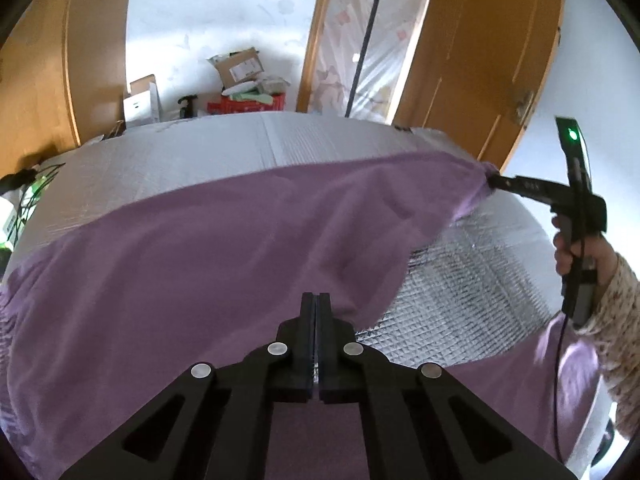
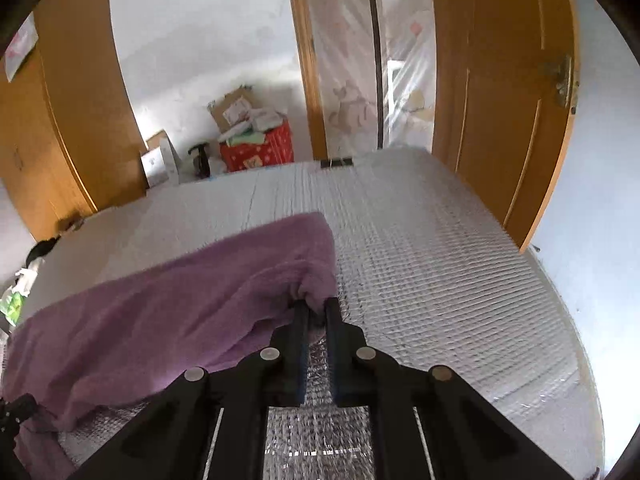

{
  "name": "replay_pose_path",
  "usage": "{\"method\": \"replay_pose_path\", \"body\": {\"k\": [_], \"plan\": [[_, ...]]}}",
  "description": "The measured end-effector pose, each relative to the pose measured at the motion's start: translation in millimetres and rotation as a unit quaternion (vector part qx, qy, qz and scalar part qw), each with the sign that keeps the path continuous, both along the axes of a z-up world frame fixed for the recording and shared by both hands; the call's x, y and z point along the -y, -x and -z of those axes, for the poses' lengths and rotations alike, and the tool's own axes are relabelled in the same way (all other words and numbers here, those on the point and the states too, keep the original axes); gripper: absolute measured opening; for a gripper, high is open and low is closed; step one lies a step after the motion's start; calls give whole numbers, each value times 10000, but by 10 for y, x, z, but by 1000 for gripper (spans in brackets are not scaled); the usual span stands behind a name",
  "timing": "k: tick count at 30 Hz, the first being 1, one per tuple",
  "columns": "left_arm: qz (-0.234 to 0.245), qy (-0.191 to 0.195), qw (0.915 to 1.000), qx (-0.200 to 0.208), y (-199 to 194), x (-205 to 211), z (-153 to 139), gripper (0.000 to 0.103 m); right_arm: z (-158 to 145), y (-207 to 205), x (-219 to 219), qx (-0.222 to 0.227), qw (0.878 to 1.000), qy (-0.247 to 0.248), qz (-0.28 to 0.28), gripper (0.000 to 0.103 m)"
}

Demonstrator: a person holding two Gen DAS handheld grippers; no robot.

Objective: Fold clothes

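Stretching a purple garment [image 1: 192,264] over the silver quilted table [image 1: 224,148], we are holding it lifted between both tools, its near part hanging off the table's near edge. It is lying partly doubled along its far edge, so some fold seems to be forming; we are judging the job as midway, with flattening and further folds remaining. Right gripper [image 2: 316,306] is pinching a bunched corner of cloth toward the table's right side. Left gripper [image 1: 316,300] is pressed tight together against the fabric, apparently clamping a thin layer, though we cannot tell for sure.
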State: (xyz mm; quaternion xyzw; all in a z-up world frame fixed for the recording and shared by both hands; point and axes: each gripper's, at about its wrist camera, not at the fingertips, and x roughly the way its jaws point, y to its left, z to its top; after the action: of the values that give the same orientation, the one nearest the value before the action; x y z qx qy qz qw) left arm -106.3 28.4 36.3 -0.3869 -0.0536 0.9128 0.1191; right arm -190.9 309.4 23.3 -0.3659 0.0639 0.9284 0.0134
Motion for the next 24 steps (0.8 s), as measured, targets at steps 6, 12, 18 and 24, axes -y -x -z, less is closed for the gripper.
{"method": "replay_pose_path", "body": {"k": [6, 12, 18, 24], "plan": [[407, 131, 9989, 177, -19, -165, 48, 7, -281, -339, -43, -345, 9994, 89, 42, 8], [1012, 669, 9925, 160, -76, -532, 91, 19, -224, -446, -124, -220, 9993, -90, 272, 8], [1087, 1220, 9860, 329, 23, -757, 242, 19, -45, -401, -256, 42, 9988, -12, 481, 8], [1069, 1297, 9848, 435, 13, -810, 198, 19, 52, -387, -305, 139, 9984, 30, 548, 8]]}}
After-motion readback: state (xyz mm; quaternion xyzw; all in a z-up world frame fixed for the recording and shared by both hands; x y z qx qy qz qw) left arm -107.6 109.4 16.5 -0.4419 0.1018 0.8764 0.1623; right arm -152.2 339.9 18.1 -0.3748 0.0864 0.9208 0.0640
